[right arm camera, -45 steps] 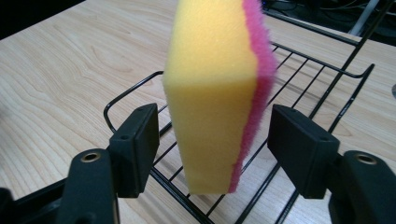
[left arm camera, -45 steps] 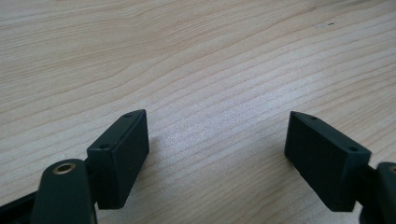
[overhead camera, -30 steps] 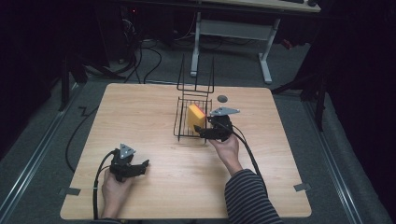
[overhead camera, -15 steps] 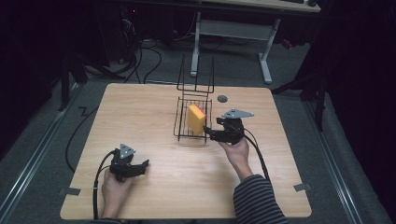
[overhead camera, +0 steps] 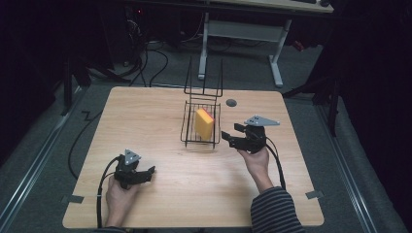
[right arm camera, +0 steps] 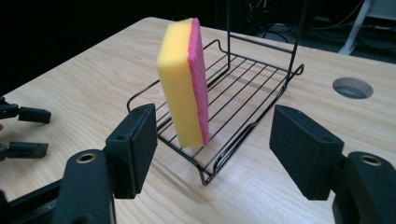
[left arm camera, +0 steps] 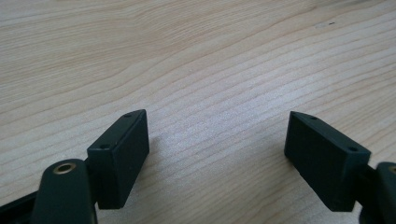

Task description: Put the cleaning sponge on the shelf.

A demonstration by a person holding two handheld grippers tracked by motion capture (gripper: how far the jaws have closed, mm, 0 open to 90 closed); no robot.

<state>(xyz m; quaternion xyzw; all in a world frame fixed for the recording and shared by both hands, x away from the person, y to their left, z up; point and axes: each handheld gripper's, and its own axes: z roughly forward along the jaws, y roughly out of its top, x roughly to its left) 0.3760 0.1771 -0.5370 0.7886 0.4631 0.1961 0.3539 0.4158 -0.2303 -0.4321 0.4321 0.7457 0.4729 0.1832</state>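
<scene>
The yellow-and-pink sponge [right arm camera: 184, 84] stands on edge inside the black wire rack [right arm camera: 254, 100] near the middle of the table [overhead camera: 160, 111]. The right gripper [overhead camera: 231, 135] sits just beside the rack, empty, jaws apart but lately narrowing. The left gripper [overhead camera: 145, 173] rests at the near left, apparently on the table, jaws wide, empty.

A lab or workshop: bare wooden table [overhead camera: 160, 116], floor cables [overhead camera: 155, 63], metal desk frame [overhead camera: 240, 36] behind.
</scene>
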